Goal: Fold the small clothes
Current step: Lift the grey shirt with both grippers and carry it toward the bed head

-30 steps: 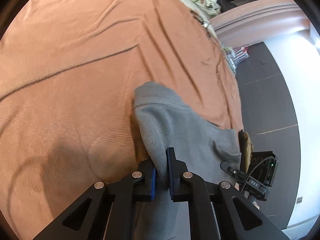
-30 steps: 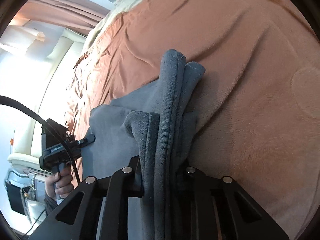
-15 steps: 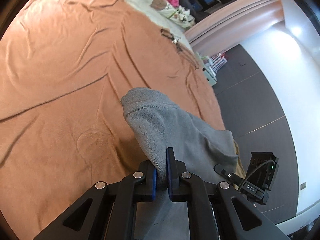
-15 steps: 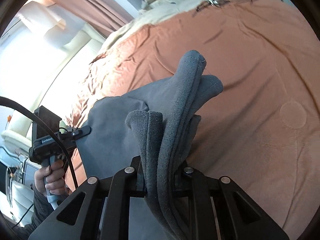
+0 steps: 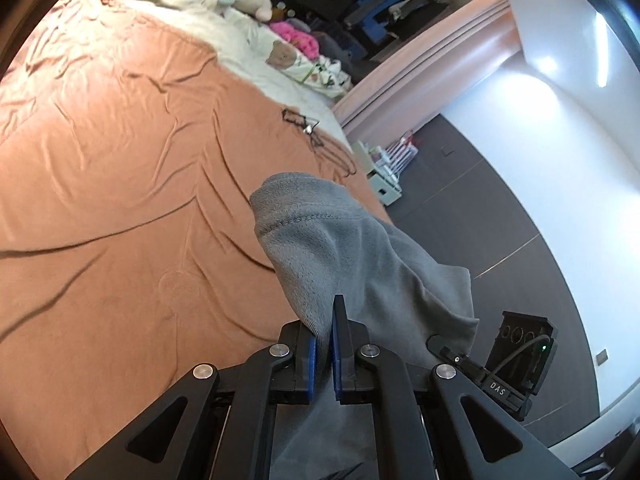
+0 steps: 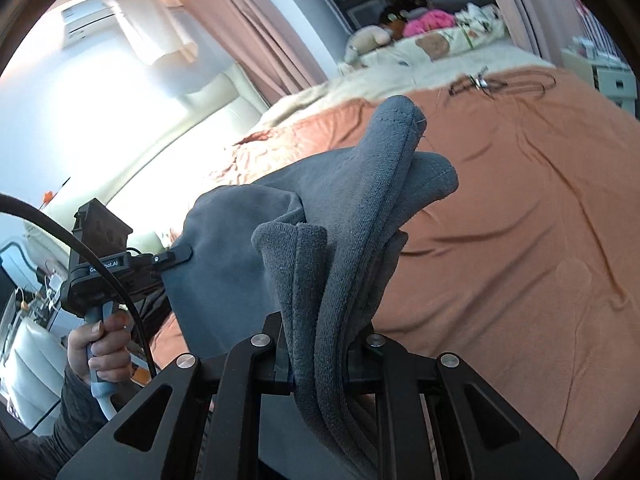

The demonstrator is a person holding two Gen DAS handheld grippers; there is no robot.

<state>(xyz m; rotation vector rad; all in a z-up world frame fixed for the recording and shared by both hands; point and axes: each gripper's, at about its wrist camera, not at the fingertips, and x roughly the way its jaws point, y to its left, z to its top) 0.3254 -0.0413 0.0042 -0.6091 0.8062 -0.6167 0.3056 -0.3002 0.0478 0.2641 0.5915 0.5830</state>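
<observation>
Now both claws have tipped upward since a second ago: the orange bedspread [image 5: 120,168] has dropped lower in each view, and the far end of the bed, with its cream blanket [image 5: 240,48] and pink curtain [image 6: 248,28], has come into sight. The left claw [image 5: 325,354] is clamped narrow on the hemmed edge of a grey fleece garment [image 5: 340,256], blue pads pressing the cloth between them. The right claw [image 6: 318,354] grips a thick bunch of the same garment [image 6: 348,208], several folded layers filling the gap between its fingers. The garment hangs in the air above the bedspread, stretched between the two claws, its long axis running from one to the other. Beyond each claw, a loose corner of cloth points up and forward toward the far end of the bed.
</observation>
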